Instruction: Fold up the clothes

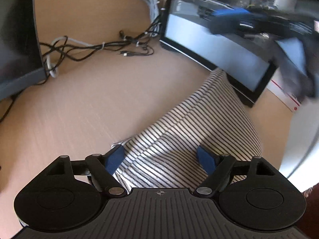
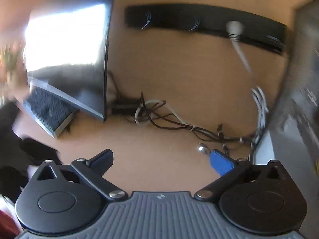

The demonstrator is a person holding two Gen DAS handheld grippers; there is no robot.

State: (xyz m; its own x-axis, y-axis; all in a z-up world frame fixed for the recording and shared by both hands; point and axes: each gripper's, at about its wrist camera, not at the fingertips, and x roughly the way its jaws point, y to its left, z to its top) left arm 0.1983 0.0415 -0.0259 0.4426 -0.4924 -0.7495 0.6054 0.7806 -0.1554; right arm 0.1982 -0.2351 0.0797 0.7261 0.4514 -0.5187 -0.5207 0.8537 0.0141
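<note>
The striped garment [image 1: 191,127] is soft woven cloth, matt, cream with thin dark lines, lying in gentle folds. The desk [image 1: 79,109] under it looks like pale wood laminate, smooth with a faint grain and a low sheen. The left gripper [image 1: 160,157] is matt black plastic with ribbed grey housing, bright metal pivot pins and blue rubbery-looking pads [image 1: 114,158]. The right gripper [image 2: 165,161] is built the same, its blue pad [image 2: 221,163] matt. The monitor [image 2: 79,59] has a glossy screen throwing back window light. The cables [image 1: 95,46] wear smooth plastic sheathing, black and white. The computer case [image 1: 209,45] shows a shiny glass-like side panel.
</note>
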